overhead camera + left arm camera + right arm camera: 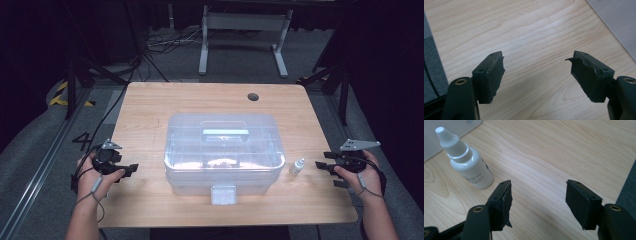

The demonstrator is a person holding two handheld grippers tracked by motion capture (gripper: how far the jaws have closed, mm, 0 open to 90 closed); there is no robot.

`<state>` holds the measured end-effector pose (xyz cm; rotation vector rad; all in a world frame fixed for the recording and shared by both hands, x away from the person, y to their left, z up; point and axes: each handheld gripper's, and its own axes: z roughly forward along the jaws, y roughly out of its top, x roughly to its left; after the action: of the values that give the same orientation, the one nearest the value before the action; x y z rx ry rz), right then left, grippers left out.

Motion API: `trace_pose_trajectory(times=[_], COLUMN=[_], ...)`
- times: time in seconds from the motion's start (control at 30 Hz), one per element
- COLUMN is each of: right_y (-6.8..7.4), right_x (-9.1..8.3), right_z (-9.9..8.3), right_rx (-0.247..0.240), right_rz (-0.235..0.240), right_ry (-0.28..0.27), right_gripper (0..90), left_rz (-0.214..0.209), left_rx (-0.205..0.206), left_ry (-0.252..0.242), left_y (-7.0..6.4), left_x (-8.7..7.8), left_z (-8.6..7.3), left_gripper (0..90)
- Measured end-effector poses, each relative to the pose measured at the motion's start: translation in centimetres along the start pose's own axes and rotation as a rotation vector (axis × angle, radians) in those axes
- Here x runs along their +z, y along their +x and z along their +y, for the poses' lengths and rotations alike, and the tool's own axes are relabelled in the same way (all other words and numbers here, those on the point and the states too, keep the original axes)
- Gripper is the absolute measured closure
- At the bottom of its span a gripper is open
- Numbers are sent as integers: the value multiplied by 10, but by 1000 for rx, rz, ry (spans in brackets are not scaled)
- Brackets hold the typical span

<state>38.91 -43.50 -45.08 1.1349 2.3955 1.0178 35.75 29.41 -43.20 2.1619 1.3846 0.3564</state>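
Bright overhead light glares off the clear box lid [222, 140]; surroundings dark

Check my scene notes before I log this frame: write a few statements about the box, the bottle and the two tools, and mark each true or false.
1. The clear plastic box has its lid on. True.
2. The small white bottle lies on its side. False: it stands upright, cap up.
3. The bottle stands on the table between the box and the right tool. True.
4. The right tool is shut on the bottle. False: its jaws are apart and empty, with the bottle off to one side.
5. The left tool is open, over bare wood. True.
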Motion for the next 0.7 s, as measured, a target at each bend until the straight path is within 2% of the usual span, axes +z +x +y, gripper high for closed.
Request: trace_pose_trajectory(times=[0.17,0.23,0.4,0.63,0.7], right_y=[1,2,3,7,10], right_x=[-2,-3,-4,-10,-14], right_z=[2,4,6,12,15], right_rx=[22,14,17,4,0], right_rz=[-4,-6,-15,-26,-21], right_ry=[-9,-5,-17,-27,-30], right_gripper=[351,350,348,350,377], left_rz=[-15,-20,-47,-50,-45], left_rx=[10,25,19,16,21], left_ry=[-2,2,7,-10,-6], left_y=[-1,-1,-1,-2,-2], left_x=[-1,-1,-3,-11,-12], left_z=[-1,-2,-2,-1,0], left_gripper=[271,278,284,320,322])
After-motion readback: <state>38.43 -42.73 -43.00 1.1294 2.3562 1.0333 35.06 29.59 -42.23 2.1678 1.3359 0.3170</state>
